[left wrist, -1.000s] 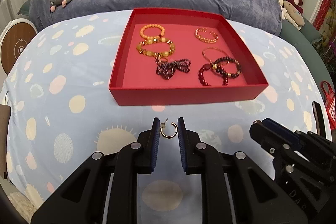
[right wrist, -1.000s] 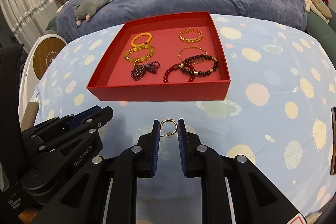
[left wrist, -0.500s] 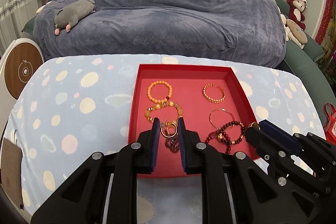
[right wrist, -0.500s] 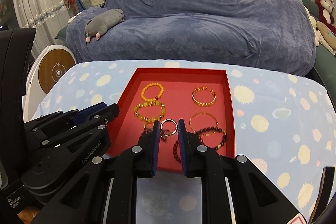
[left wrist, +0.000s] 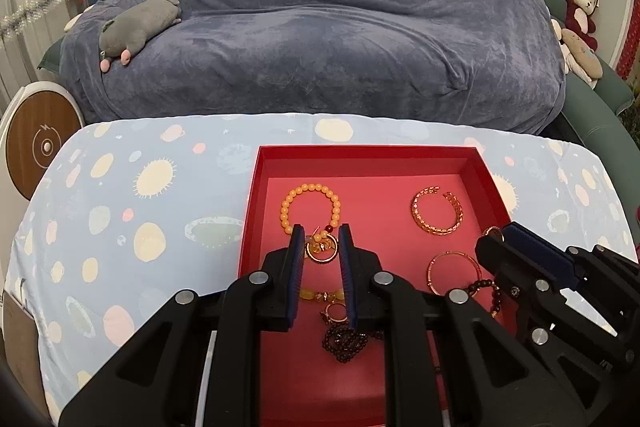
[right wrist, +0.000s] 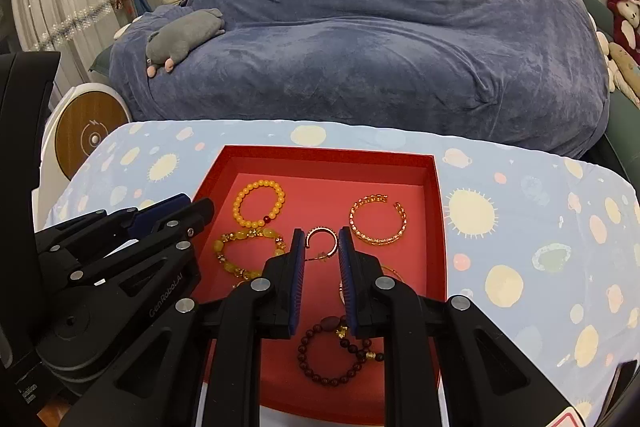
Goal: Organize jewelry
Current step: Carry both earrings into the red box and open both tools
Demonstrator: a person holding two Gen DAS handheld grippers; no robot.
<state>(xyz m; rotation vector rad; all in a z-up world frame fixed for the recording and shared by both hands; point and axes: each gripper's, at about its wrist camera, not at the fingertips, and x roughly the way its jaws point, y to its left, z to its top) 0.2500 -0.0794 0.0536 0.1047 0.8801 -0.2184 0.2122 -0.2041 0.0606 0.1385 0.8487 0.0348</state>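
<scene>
A red tray (left wrist: 368, 151) (right wrist: 328, 151) on a spotted blue cloth holds several bracelets: an orange bead one (left wrist: 310, 207), a gold cuff (left wrist: 437, 211) (right wrist: 378, 219), a dark red bead one (right wrist: 332, 355). My left gripper (left wrist: 321, 239) is shut on a gold hoop earring (left wrist: 321, 253) and holds it above the tray's left half. My right gripper (right wrist: 321, 239) is shut on a second gold hoop earring (right wrist: 321, 241) above the tray's middle. Each gripper shows in the other's view, the right one (left wrist: 496, 239) beside the left one (right wrist: 200, 205).
A bed under a blue-grey cover (left wrist: 340, 39) lies behind the table, with a grey plush toy (left wrist: 136, 27) on it. A round wooden-faced device (left wrist: 40, 147) stands at the left. Plush toys (left wrist: 580, 11) sit at the right.
Both grippers have lifted their earrings from the cloth in front of the tray and moved forward over the tray. The jaws have stayed shut on the earrings.
</scene>
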